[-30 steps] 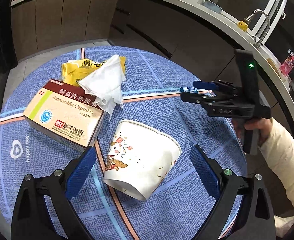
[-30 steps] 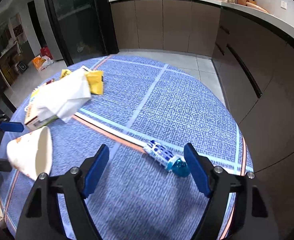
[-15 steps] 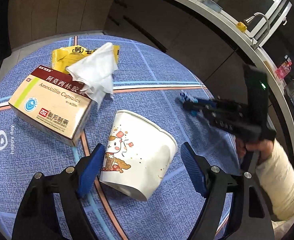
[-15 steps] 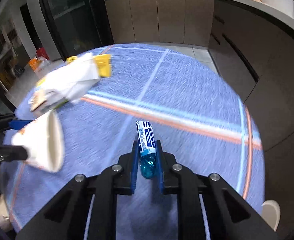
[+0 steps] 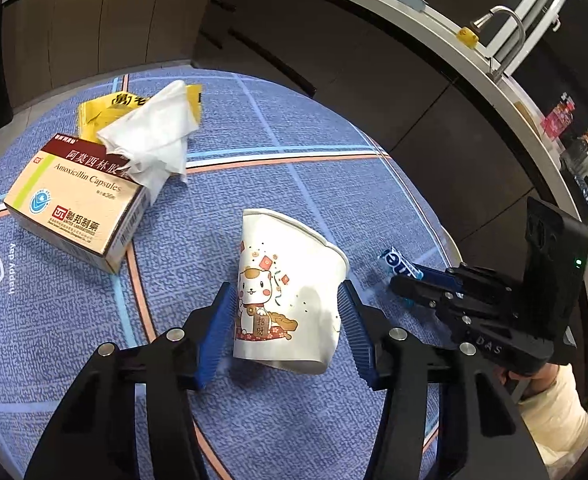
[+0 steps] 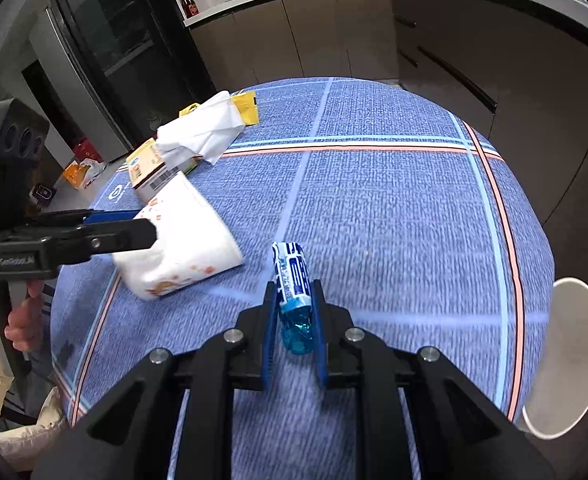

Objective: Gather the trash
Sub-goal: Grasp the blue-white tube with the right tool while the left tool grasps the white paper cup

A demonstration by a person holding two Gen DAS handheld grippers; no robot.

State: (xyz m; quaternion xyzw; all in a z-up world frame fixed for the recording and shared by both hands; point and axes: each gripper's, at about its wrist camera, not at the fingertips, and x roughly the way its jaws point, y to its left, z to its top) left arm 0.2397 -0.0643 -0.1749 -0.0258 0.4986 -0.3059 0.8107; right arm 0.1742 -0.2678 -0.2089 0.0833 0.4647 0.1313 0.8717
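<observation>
Gathering trash: your right gripper [image 6: 293,312] fingers pinch the blue wrapper [image 6: 294,280], long axis pointing away along the fingers | your left gripper [image 5: 284,328] fingers have been closing around the paper cup [image 5: 288,292] lying on the table [image 5: 334,184], mouth facing away; whether they touch it, you cannot tell | next: grip gently; thin walls probably crush.

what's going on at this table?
A person is clearing trash off a blue tablecloth with handheld tongs. The right tongs are shut on a blue-and-white wrapper. The left tongs have just been closing around a tipped paper cup; its pads sit at the cup's sides. A medicine box, tissue and yellow packet lie untouched.
</observation>
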